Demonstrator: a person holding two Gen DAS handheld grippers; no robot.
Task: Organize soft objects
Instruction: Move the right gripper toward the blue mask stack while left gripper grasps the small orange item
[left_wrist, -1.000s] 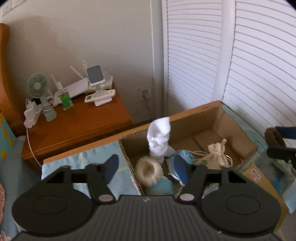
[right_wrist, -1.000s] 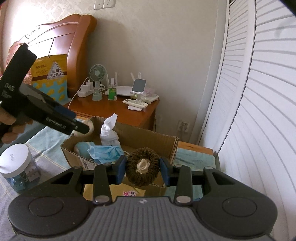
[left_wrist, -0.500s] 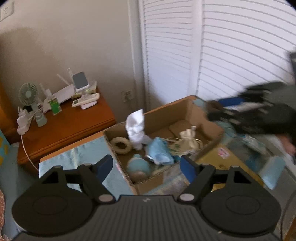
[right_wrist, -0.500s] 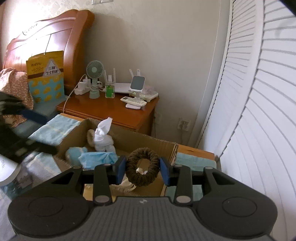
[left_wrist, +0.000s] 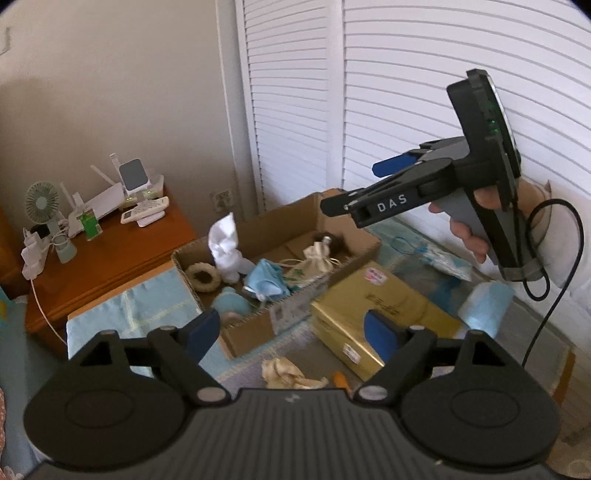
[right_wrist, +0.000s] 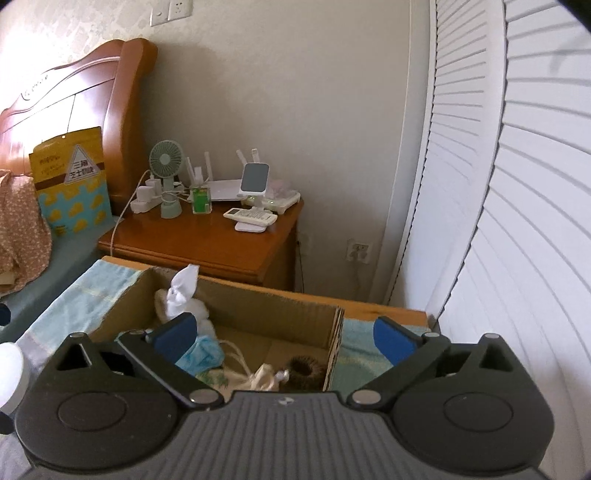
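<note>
Right gripper (right_wrist: 284, 338): jaws spread wide, released, holding nothing, above the cardboard box (right_wrist: 258, 299). Brown scrunchie (right_wrist: 304, 373) lies inside the box at its right end, beside a cream drawstring pouch (right_wrist: 264, 382). Left gripper (left_wrist: 291, 332): jaws likewise apart and unladen, above the bench near a gold packet (left_wrist: 380, 310).

Brown scrunchie (right_wrist: 306, 373) lying flat in cardboard box (right_wrist: 258, 306)
</note>
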